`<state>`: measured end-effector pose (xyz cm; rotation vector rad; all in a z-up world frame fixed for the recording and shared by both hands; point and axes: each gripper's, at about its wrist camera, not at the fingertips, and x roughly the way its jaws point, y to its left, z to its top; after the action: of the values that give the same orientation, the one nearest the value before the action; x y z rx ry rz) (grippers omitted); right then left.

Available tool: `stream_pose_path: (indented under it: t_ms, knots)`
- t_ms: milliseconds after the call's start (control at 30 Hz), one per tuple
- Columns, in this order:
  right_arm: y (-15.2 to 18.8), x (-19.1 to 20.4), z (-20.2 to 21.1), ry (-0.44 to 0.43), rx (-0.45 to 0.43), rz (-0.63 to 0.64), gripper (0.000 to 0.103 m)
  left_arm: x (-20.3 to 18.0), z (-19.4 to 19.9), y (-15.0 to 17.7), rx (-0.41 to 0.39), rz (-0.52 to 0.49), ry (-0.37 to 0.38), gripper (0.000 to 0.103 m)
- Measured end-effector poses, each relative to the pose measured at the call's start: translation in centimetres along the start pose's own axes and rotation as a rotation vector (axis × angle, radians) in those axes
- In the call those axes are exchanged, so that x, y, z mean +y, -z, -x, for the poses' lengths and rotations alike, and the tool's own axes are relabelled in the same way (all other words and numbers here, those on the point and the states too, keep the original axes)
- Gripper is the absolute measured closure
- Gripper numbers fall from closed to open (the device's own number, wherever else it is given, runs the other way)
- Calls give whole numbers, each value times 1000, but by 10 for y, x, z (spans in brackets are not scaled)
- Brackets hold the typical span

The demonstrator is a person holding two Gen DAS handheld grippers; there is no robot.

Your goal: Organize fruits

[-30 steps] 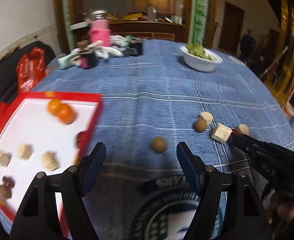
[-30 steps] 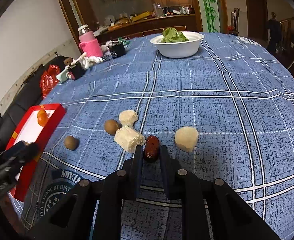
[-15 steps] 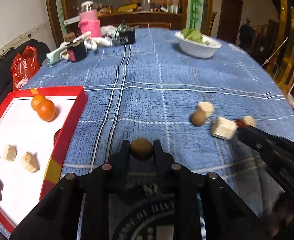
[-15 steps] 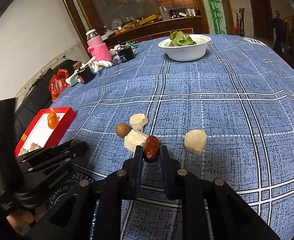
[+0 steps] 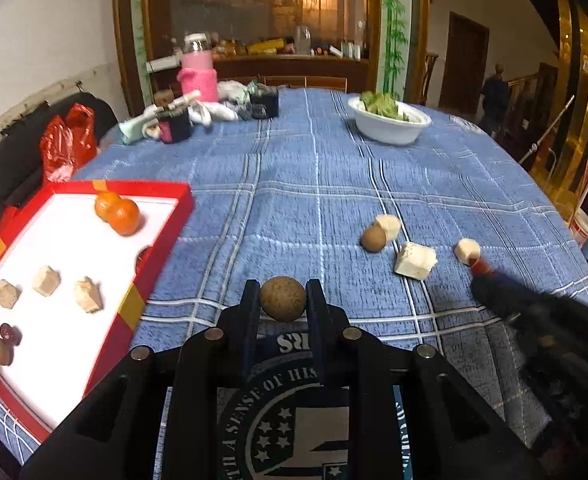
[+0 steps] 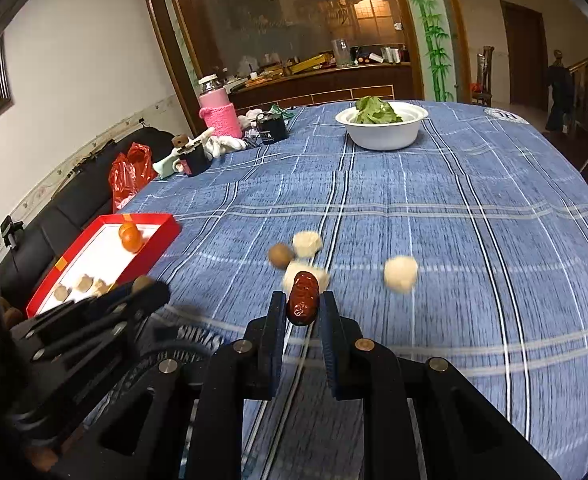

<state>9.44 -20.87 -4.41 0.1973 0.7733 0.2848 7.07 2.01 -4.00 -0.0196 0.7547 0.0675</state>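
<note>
The left gripper (image 5: 283,300) clamped a round brown fruit (image 5: 283,298); the right gripper (image 6: 303,309) pinched a red date (image 6: 303,298) lengthwise. The red tray (image 5: 150,258) lay left (nearer the left hand).

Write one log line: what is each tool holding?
left tool: shut on brown ball | right tool: shut on red date | red tray: waiting at the left

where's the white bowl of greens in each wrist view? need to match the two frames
Left wrist: white bowl sits upper right of centre, at the far end of the blue tablecloth.
Right wrist: white bowl sits upper centre, slightly right, also at the far end.
Shared landmark: the pink bottle, left of the bowl in both.
</note>
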Motion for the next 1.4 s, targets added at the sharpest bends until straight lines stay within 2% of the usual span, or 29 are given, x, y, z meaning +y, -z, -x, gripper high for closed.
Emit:
stream_pose_path:
  t_ms: [67, 1200, 1400]
  knots:
    - [-1, 1, 9, 12, -42, -6, 86, 1, -1, -1, 1, 4, -13, 83]
    - [0, 3, 13, 63, -73, 2, 86, 3, 4, 2, -19, 19, -41, 83]
    - [1, 1, 18, 66, -101, -9, 86, 9, 11, 2, -50, 48, -45, 83]
